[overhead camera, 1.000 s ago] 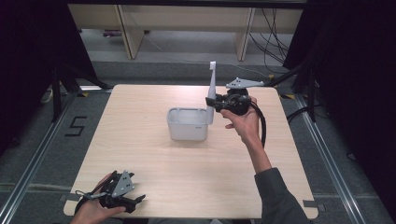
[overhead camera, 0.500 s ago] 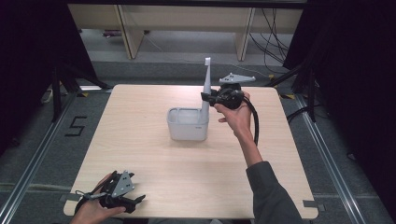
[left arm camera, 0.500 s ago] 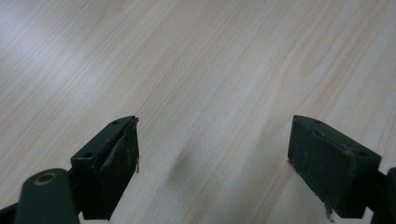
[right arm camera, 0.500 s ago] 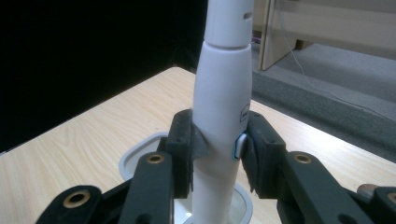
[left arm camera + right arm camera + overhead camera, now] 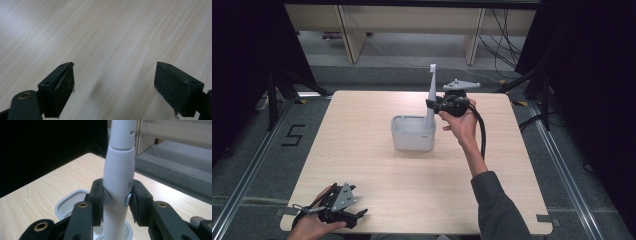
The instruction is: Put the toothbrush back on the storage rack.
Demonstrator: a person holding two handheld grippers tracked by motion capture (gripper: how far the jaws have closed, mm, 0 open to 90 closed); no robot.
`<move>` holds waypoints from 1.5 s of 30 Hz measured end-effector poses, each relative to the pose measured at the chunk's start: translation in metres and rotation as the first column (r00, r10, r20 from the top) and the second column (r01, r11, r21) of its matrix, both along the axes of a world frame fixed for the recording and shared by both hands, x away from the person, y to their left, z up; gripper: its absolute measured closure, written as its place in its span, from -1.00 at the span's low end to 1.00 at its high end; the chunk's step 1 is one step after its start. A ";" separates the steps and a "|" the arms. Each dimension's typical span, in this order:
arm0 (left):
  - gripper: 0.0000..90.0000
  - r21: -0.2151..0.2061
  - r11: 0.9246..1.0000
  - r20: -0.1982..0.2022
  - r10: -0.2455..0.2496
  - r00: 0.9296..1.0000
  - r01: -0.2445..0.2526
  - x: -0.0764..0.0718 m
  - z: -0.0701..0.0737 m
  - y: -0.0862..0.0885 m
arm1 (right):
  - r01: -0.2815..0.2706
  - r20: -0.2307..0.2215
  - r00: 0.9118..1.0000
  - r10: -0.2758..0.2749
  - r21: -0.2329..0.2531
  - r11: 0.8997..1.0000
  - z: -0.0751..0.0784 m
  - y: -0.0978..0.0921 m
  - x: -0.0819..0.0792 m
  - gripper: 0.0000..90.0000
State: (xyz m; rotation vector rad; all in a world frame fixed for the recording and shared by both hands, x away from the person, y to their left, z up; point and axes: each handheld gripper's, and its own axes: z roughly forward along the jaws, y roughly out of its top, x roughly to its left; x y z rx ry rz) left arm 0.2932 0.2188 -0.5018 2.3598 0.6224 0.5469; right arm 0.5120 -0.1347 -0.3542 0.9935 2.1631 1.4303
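A white electric toothbrush (image 5: 431,97) stands upright with its lower end inside a grey-white rectangular holder (image 5: 413,133) at the table's middle. My right gripper (image 5: 430,104) is shut on the toothbrush's handle (image 5: 117,185), both jaws pressing its sides above the holder's rim (image 5: 62,205). At the near left corner of the table my left gripper (image 5: 357,216) rests low in the person's hand. Its fingers (image 5: 62,87) stand wide apart over bare wood with nothing between them.
The light wooden table (image 5: 362,150) has dark floor around it. Wooden furniture legs (image 5: 347,35) and cables (image 5: 507,30) lie beyond the far edge. The right forearm (image 5: 472,150) reaches across the table's right half, a black cable (image 5: 483,135) trailing from the gripper.
My right gripper has carried the toothbrush leftward and tipped it upright, so its lower end now sits in the holder. The left gripper has stayed put.
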 end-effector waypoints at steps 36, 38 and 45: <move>-0.64 0.025 1.000 0.005 -0.005 1.000 0.005 0.001 0.000 0.001 | 0.000 -0.065 0.998 -0.008 -0.119 0.993 -0.049 0.010 0.000 0.49; -0.64 0.011 1.000 -0.006 -0.008 1.000 0.008 0.000 0.000 0.000 | -0.004 -0.070 0.998 -0.005 -0.133 0.991 -0.051 0.009 0.000 0.49; -0.64 0.011 1.000 0.000 -0.002 1.000 0.002 0.000 0.000 0.000 | -0.007 -0.068 0.998 -0.002 -0.131 0.991 -0.055 0.010 0.000 0.51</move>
